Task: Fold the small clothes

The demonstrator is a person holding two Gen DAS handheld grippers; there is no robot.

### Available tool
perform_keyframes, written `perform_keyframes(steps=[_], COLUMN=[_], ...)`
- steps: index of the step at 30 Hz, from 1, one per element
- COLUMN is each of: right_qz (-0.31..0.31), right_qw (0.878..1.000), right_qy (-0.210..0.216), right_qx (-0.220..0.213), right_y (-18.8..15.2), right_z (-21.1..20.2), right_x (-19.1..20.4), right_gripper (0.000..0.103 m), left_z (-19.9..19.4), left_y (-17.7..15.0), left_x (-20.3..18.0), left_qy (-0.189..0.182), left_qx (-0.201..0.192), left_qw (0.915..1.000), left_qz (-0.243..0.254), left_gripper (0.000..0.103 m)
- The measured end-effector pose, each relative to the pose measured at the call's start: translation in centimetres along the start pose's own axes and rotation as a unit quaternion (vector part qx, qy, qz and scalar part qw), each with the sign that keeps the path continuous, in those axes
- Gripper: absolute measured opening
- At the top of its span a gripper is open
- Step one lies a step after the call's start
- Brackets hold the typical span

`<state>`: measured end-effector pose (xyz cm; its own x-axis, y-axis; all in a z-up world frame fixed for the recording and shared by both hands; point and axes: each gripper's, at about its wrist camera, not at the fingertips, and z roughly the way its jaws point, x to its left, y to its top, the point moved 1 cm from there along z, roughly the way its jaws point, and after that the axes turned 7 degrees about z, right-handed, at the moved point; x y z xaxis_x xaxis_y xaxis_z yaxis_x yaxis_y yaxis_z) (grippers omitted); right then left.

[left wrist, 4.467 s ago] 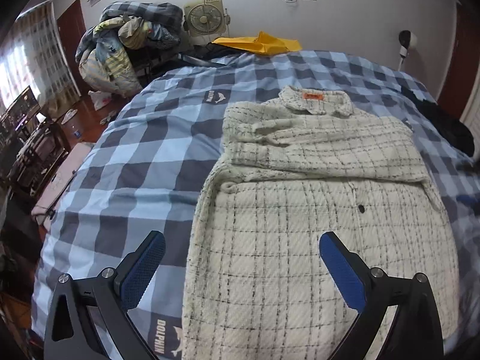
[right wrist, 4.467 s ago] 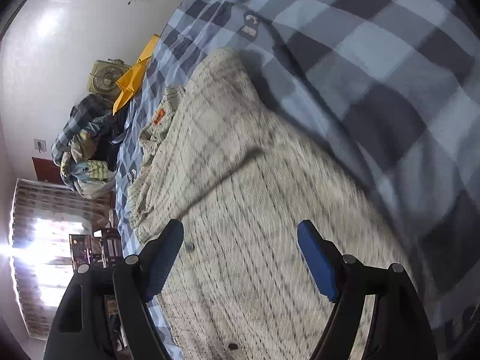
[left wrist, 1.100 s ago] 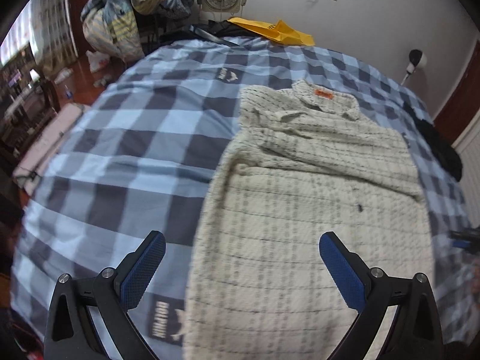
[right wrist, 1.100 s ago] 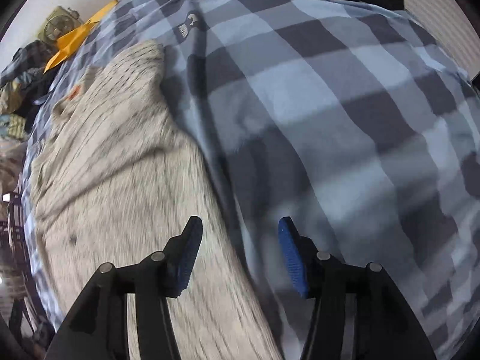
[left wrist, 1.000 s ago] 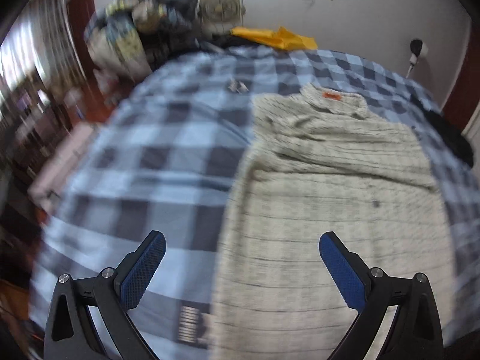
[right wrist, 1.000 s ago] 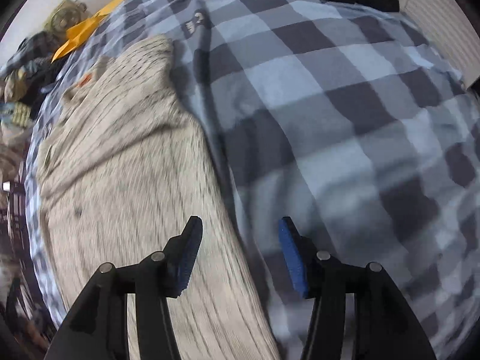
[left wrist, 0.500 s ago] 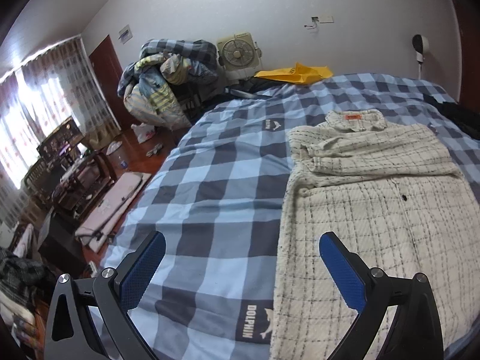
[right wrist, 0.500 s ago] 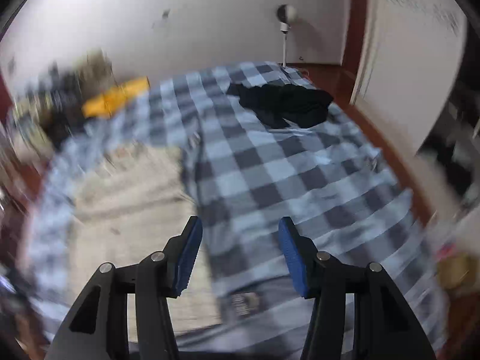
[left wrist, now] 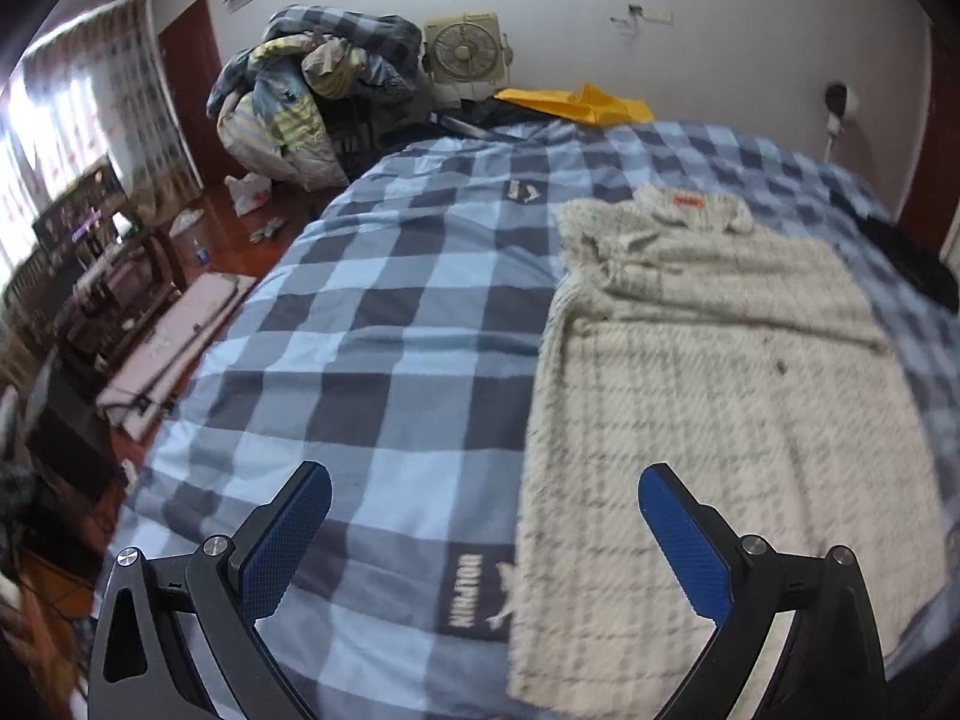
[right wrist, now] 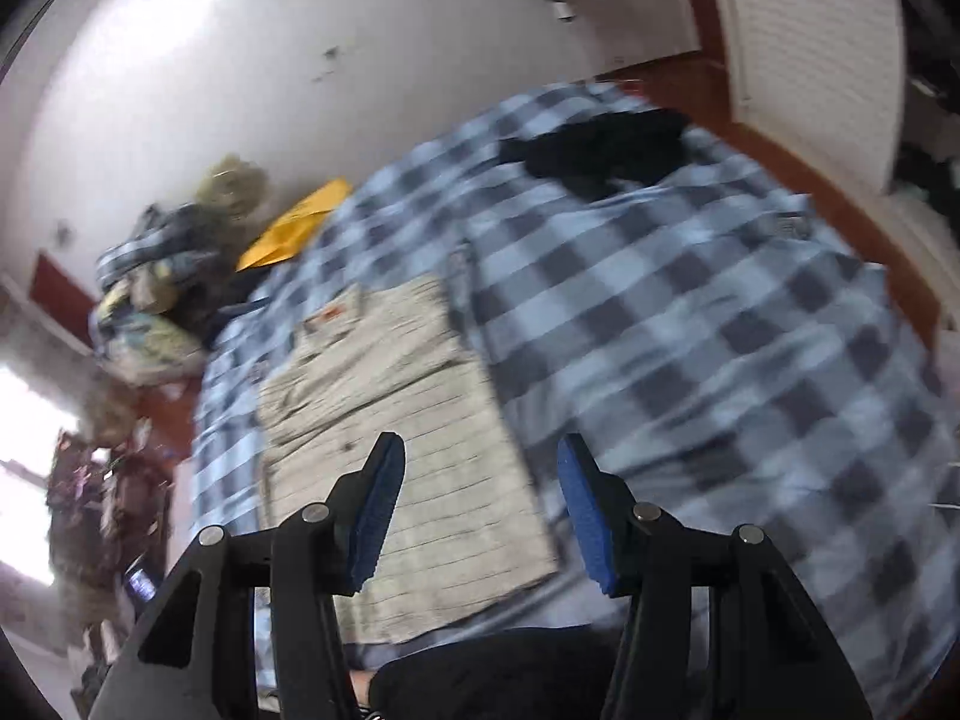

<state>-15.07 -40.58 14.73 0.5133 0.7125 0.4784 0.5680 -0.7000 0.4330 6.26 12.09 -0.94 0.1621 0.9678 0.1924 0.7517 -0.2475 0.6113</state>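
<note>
A cream jacket with a dark check pattern lies flat on the blue checked bedspread, its sleeves folded across the chest and an orange collar label at the far end. My left gripper hangs above the bed to the left of the jacket's hem, wide open with nothing between its blue pads. From high up, the right wrist view shows the same jacket small and below. My right gripper stands partly open and empty, well above the bed.
A black garment lies on the far right of the bed. A yellow bag, a box fan and a heap of bedding sit past the bed's head. Furniture and clutter line the floor at left. A dark-clad leg shows below my right gripper.
My right gripper rose from just above the jacket's right edge to high over the bed. My left gripper shifted left, so the jacket now sits further right in its view.
</note>
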Motion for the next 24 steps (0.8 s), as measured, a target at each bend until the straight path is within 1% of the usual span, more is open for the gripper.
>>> perform_keyframes(steps=[2, 3, 4, 5, 7, 9, 10, 12, 14, 15, 17, 18, 20, 22, 24], right_qz=[-0.002, -0.004, -0.008, -0.011, -0.003, 0.006, 0.010, 0.010, -0.007, -0.020, -0.060, -0.065, -0.078, -0.084, -0.077], right_qw=[0.999, 0.997, 0.994, 0.990, 0.981, 0.976, 0.974, 0.974, 0.975, 0.973, 0.967, 0.967, 0.969, 0.971, 0.969], right_qy=[0.041, 0.077, 0.098, 0.126, 0.168, 0.178, 0.181, 0.170, 0.137, 0.128, 0.117, 0.107, 0.062, -0.004, -0.024], right_qx=[0.009, 0.029, 0.047, 0.068, 0.097, 0.127, 0.135, 0.147, 0.175, 0.191, 0.218, 0.221, 0.225, 0.223, 0.233], right_y=[-0.8, -1.4, -1.9, -2.6, -3.5, -4.4, -4.7, -5.4, -5.7, -5.7, -5.2, -5.1, -4.9, -4.8, -5.2], right_z=[1.3, 2.5, 3.5, 4.7, 6.8, 9.0, 9.7, 11.0, 12.3, 12.9, 14.0, 14.1, 14.7, 15.9, 17.1], right_x=[1.0, 2.1, 2.9, 4.1, 5.9, 7.5, 8.1, 9.0, 9.4, 9.6, 9.1, 8.5, 6.7, 4.0, 1.8], right_gripper=[0.049, 0.051, 0.053, 0.053, 0.053, 0.053, 0.053, 0.053, 0.059, 0.064, 0.064, 0.064, 0.064, 0.064, 0.064], left_z=[0.4, 0.6, 0.9, 1.2, 1.7, 2.3, 2.6, 3.2, 4.2, 4.7, 5.8, 6.4, 7.1, 7.3, 7.5], left_y=[-0.4, -0.6, -0.7, -0.8, -1.0, -1.1, -1.3, -1.5, -2.0, -2.3, -3.0, -3.4, -3.9, -4.3, -4.4], left_x=[0.1, 0.2, 0.3, 0.6, 0.9, 1.1, 1.1, 1.1, 0.7, 0.3, -0.6, -1.2, -2.2, -3.1, -3.7], left_qy=[0.022, 0.026, 0.025, 0.018, 0.004, -0.002, -0.005, -0.015, -0.031, -0.039, -0.051, -0.059, -0.072, -0.087, -0.101], left_qx=[0.010, 0.016, 0.022, 0.029, 0.038, 0.049, 0.054, 0.070, 0.094, 0.109, 0.143, 0.162, 0.184, 0.195, 0.203], left_qw=[0.9996, 0.9995, 0.9994, 0.9994, 0.9992, 0.9987, 0.9984, 0.9974, 0.9951, 0.9933, 0.9883, 0.9845, 0.9790, 0.9752, 0.9719], left_qz=[0.012, 0.011, 0.008, 0.001, -0.009, -0.015, -0.015, -0.012, -0.005, 0.002, 0.020, 0.031, 0.048, 0.060, 0.064], left_gripper=[0.103, 0.103, 0.103, 0.103, 0.103, 0.103, 0.103, 0.103, 0.103, 0.103, 0.103, 0.103, 0.103, 0.103, 0.103])
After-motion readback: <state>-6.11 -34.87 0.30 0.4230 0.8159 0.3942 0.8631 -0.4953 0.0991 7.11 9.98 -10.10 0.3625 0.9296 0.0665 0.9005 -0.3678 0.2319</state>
